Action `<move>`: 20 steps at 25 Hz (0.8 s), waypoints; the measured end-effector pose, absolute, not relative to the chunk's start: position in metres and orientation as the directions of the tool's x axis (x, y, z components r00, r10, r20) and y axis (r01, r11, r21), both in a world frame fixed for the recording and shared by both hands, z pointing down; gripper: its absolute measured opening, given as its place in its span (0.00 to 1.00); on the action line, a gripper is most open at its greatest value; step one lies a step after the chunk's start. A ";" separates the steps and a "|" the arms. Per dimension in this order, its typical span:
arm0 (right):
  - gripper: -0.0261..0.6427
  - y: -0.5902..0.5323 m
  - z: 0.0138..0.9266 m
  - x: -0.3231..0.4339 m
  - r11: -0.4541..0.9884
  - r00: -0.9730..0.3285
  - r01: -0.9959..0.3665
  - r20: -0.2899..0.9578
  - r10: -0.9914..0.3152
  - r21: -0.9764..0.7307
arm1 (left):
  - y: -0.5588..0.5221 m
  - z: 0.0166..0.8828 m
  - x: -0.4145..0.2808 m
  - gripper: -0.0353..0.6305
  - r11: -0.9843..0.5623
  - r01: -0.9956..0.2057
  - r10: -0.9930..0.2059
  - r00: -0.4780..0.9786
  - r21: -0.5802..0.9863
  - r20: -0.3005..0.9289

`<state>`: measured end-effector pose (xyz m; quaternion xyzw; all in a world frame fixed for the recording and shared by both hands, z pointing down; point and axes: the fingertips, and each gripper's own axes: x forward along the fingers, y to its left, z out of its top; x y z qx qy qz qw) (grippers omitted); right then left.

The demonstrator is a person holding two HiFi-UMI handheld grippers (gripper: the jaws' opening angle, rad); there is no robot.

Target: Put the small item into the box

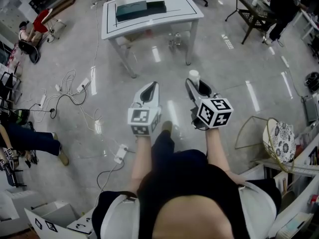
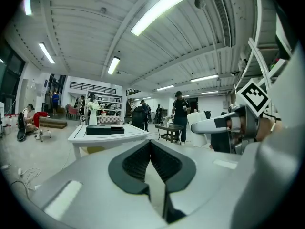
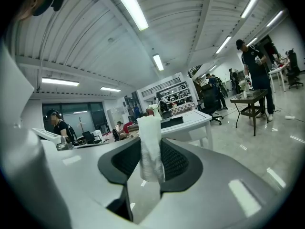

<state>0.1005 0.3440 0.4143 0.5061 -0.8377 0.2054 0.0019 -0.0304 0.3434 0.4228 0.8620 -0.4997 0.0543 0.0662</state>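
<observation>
White table bearing dark box — cables left.

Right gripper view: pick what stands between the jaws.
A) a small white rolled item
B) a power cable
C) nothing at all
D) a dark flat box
A: the right gripper is closed on a small white rolled item, which sticks up past the gripper's tips.

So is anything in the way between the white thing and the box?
Nothing visible. The right gripper holds the white roll, and only bare floor lies between it and the white table with the dark box. The cables lie off to the left.
</observation>
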 end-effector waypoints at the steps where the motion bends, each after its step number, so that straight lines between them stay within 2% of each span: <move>1: 0.23 0.340 0.415 0.101 0.404 -0.489 -0.848 0.213 -0.846 -0.342 | 0.339 0.423 -0.031 0.07 -0.491 -0.869 -0.854 0.494 0.058 0.162; 20: 0.23 0.263 0.418 0.096 0.412 -0.501 -0.846 0.238 -0.832 -0.340 | 0.257 0.424 -0.027 0.07 -0.525 -0.849 -0.834 0.526 0.056 0.168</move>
